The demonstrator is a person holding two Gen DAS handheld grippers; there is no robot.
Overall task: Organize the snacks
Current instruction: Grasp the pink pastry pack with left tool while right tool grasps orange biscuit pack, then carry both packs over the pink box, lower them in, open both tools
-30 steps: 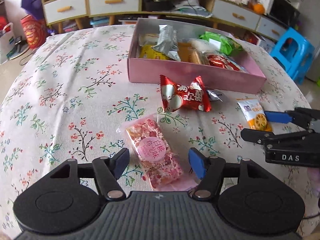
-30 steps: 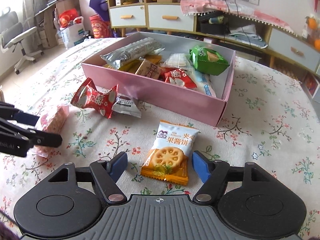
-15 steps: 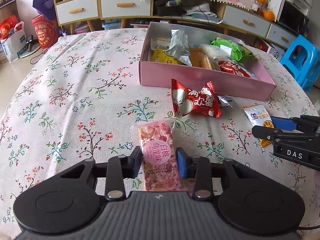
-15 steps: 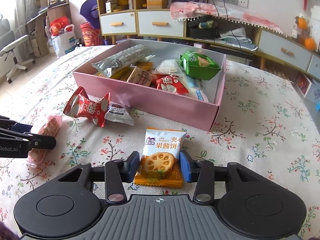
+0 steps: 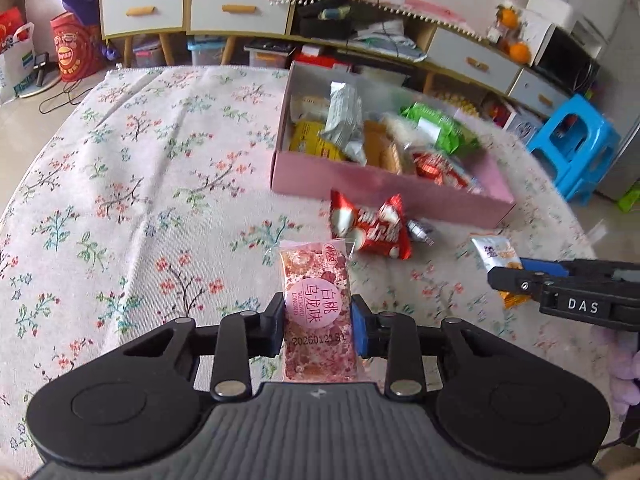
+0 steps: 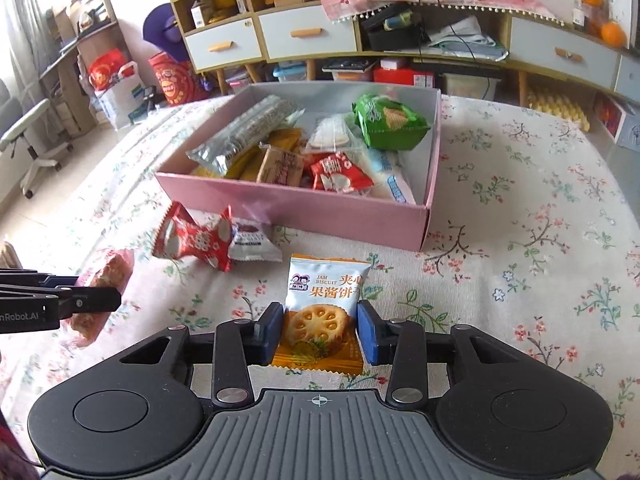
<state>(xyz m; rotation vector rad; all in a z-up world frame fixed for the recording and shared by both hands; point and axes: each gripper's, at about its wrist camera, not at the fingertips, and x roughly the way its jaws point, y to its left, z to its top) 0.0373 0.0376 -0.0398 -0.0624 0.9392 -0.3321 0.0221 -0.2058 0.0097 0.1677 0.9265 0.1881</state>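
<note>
My left gripper (image 5: 318,328) has its jaws closing on a pink peach snack packet (image 5: 316,304), pads pressing its sides, and holds it just above the floral tablecloth. The same packet shows at the left of the right wrist view, in the left gripper (image 6: 96,292). My right gripper (image 6: 320,332) is shut on an orange-and-white jam biscuit packet (image 6: 326,292), also raised slightly. From the left wrist view the right gripper (image 5: 504,276) is at the right edge. Beyond both stands an open pink box (image 6: 288,204) with several snacks inside.
A red candy packet (image 6: 192,240) and a small white packet (image 6: 254,242) lie on the tablecloth (image 5: 120,200) in front of the box. A blue stool (image 5: 572,152) stands beside the table at right. Low cabinets with drawers (image 6: 304,36) line the back wall.
Both grippers shut from wide open onto their packets, the left on the pink one, the right on the jam biscuit. Both then rose a little, lifting the packets.
</note>
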